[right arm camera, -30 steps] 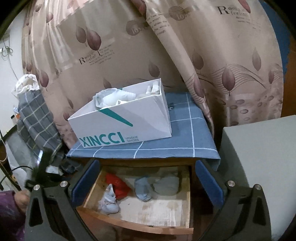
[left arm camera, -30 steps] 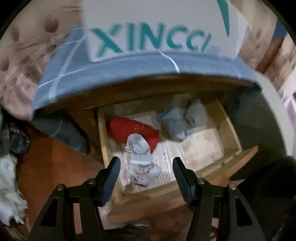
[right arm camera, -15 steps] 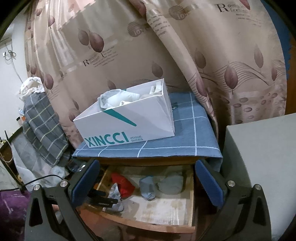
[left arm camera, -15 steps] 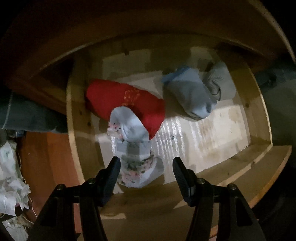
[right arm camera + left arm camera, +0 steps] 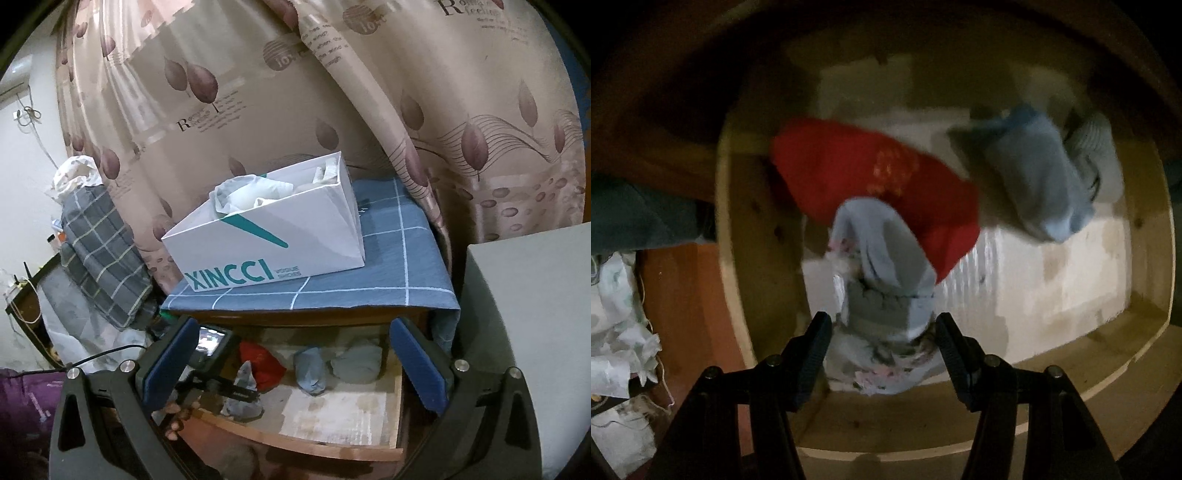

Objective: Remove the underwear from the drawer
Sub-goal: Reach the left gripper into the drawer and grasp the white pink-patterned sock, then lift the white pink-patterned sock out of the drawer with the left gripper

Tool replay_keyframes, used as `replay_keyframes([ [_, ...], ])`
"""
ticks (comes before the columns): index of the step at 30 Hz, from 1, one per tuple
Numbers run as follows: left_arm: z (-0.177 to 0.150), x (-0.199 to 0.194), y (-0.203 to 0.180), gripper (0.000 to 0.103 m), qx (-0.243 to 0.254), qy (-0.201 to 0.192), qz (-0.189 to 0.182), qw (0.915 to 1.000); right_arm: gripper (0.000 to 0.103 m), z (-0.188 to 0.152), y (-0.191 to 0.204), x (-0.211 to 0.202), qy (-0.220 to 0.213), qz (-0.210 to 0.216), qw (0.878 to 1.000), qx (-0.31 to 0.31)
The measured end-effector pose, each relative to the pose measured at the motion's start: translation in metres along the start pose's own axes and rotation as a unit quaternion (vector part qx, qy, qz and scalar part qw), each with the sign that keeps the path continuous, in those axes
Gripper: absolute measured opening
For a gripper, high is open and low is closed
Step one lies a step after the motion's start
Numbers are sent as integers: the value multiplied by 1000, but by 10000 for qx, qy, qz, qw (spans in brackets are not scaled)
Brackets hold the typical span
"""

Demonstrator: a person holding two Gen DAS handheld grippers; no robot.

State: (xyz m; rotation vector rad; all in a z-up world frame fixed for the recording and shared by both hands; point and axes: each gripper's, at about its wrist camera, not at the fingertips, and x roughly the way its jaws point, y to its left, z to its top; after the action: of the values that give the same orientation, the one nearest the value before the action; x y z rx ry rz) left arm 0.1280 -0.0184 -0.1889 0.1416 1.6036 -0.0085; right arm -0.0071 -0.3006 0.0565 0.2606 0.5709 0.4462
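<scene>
The wooden drawer [image 5: 1145, 258] stands pulled out, with folded garments on its pale liner. A light blue underwear piece with a floral band [image 5: 882, 280] lies at the front left, partly over a red one [image 5: 871, 177]. My left gripper [image 5: 882, 325] points straight down with its jaws apart on either side of the light blue piece; the pads do not visibly press it. The right wrist view shows this gripper [image 5: 240, 393] inside the drawer [image 5: 295, 439]. My right gripper [image 5: 295, 365] hangs open in front of the drawer, holding nothing.
A blue-grey bundle [image 5: 1034, 184] and a grey one [image 5: 1097, 155] lie at the drawer's back right. On the cabinet top, a white shoe box [image 5: 266, 243] rests on a blue checked cloth [image 5: 388, 273]. A grey block [image 5: 528, 332] stands right; plaid fabric [image 5: 99, 251] hangs left.
My left gripper has sunk into the drawer and now straddles the light blue underwear, its jaws as wide as before. The right gripper has stayed put.
</scene>
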Motion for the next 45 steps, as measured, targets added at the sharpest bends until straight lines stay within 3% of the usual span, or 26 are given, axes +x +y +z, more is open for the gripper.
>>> replay_keyframes([
  [7,14,13,-2,60,152,444,159,9988,103,-1,3,3,115,113,9999,-36],
  [15,21,35,-26,60,812,1089,225,9905,103,-3,3,5,225,193,9996,-23],
  [19,23,34,-37,60,1084,1069,203,9881,103,-3,1,7,256,205,9995,25],
  [20,23,33,-40,55,1137,1047,189,9878,103,-3,1,7,269,204,9994,30],
  [21,23,32,-43,39,1222,980,170,9875,103,-3,1,8,275,198,9994,29],
  [24,21,27,-51,23,1481,871,135,9850,103,-3,1,9,288,183,9994,24],
  [26,15,20,-61,21,1852,672,372,9797,103,-2,0,9,283,154,9995,32],
  [29,4,7,-75,20,2265,296,432,9726,103,-2,-4,11,320,52,9994,103],
  [33,-11,-19,-76,20,2133,-331,330,9759,103,-2,-9,11,321,-58,9993,173],
  [39,-35,-60,-81,20,2215,-1164,211,9680,103,-4,-12,16,463,-327,9983,146],
  [45,-68,-106,-64,20,1763,-1896,-318,9654,103,-6,-11,18,567,-471,9973,60],
])
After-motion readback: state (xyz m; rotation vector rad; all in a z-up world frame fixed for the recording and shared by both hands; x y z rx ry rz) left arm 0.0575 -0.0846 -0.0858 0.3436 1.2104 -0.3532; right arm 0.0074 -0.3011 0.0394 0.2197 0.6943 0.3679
